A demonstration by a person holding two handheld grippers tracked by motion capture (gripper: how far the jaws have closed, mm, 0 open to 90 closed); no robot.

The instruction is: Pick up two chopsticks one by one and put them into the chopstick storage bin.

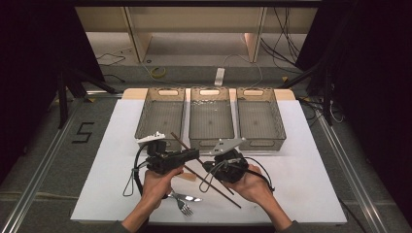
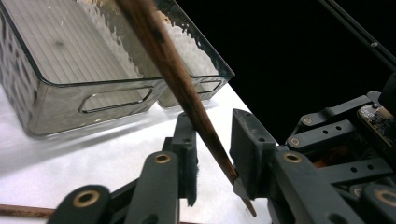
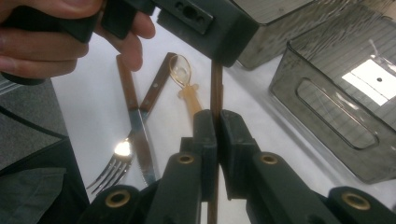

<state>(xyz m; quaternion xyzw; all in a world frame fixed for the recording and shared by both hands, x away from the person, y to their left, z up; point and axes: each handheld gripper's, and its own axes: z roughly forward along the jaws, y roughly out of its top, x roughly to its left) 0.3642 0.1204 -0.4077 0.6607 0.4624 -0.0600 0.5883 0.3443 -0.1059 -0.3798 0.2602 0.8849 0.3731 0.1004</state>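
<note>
Bench: white top, seen from the high view, with three clear grey plastic bins in a row at its far side: left bin, middle bin, right bin.

Left tongs: held in the person's left hand, pointing toward the right tongs. In the left gripper view the jaws stand apart; a dark wooden chopstick slants through the gap, its lower end resting against the inner face of one jaw.

Right tongs: held in the right hand. Jaws closed narrow on a second chopstick, which passes up between the pads.

Other chopstick: lies slantwise on the bench between and below the two hands.

Loose cutlery, near edge of bench by the left hand: fork, wooden-handled knife, small amber plastic spoon, lying close together; fork and knife overlap
</note>
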